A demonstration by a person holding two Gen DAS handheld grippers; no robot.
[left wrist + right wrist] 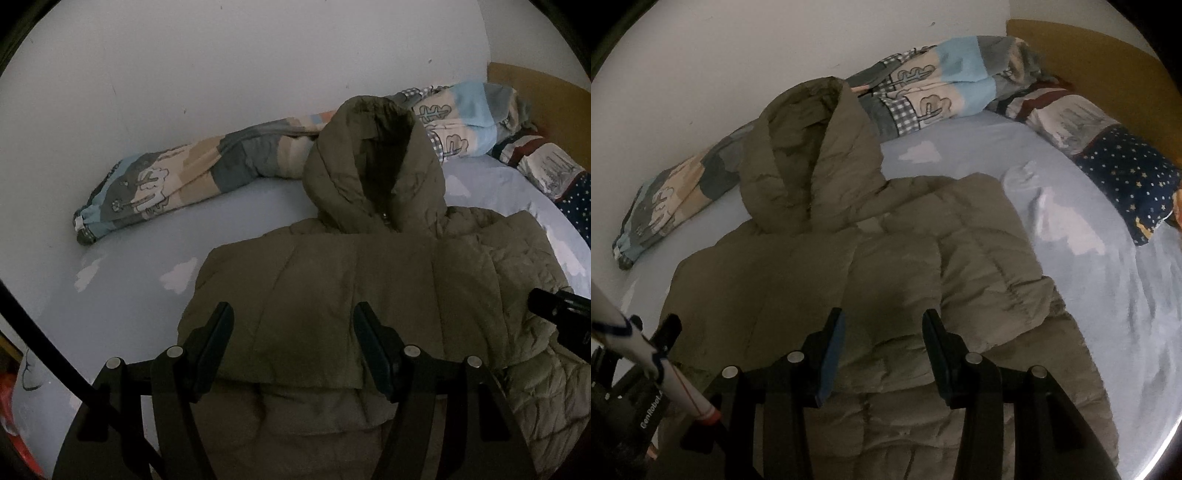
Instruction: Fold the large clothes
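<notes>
Looking along the left gripper [293, 347], its jaws stand wide apart with nothing between them, poised above the olive puffer jacket [351, 295] that lies spread on the bed [129, 266]; a folded-over panel of the coat sits straight ahead of and under the fingertips, its lower edge crossing just below them, while the hood [373, 166] rises farther ahead and a rolled patterned quilt [192, 177] lies beyond to the left against the wall. The other tool's dark body pokes in at the right edge. From the right gripper [882, 354], jaws likewise parted and holding nothing, the same jacket [886, 266] fills the space ahead and below, hood [812, 158] up ahead to the left, pillows [1108, 158] far off to the right. By my reading the sleeves or sides look already turned in, so the fold in hand is the lengthwise one: each gripper would need to drop, close on the hem nearest it, and carry it forward toward the hood
</notes>
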